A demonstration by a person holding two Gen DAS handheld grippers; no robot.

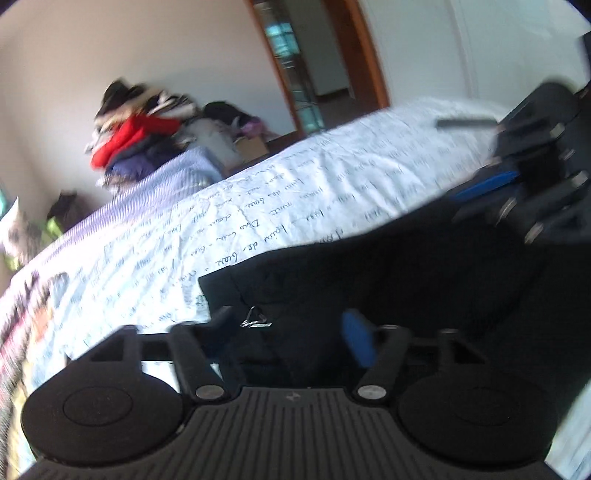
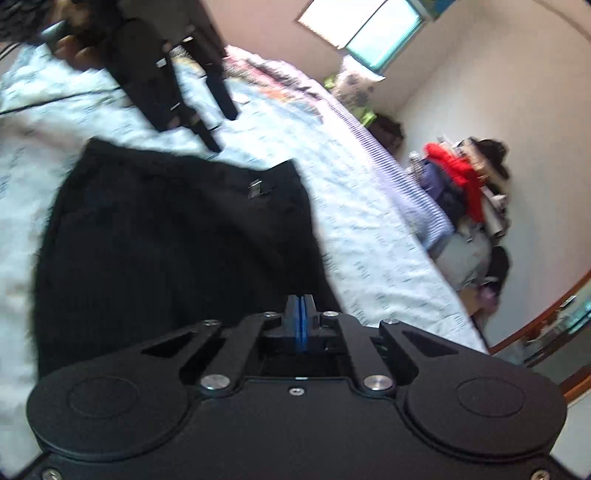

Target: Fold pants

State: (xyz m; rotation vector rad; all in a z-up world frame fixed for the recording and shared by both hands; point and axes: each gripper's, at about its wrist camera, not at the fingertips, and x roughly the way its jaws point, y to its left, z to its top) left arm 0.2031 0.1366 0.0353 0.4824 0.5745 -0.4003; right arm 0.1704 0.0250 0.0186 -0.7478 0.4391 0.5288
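Black pants (image 2: 173, 236) lie on a bed with a white printed sheet (image 2: 369, 236), a small metal clasp (image 2: 255, 187) showing at the waistband. In the left wrist view the pants (image 1: 388, 280) fill the lower right. My left gripper (image 1: 291, 328) is open, its fingers spread over the waistband edge near the clasp (image 1: 255, 320). It also shows in the right wrist view (image 2: 218, 133), above the pants' far edge. My right gripper (image 2: 301, 310) is shut with its blue pads together over the pants' near edge; whether cloth is pinched I cannot tell. It also shows in the left wrist view (image 1: 476, 188).
A pile of clothes with a red garment (image 1: 136, 140) sits beyond the bed by the wall. A wooden-framed doorway (image 1: 317, 62) is behind it. A window (image 2: 373, 29) is at the head end, with a pillow (image 2: 354, 83) below it.
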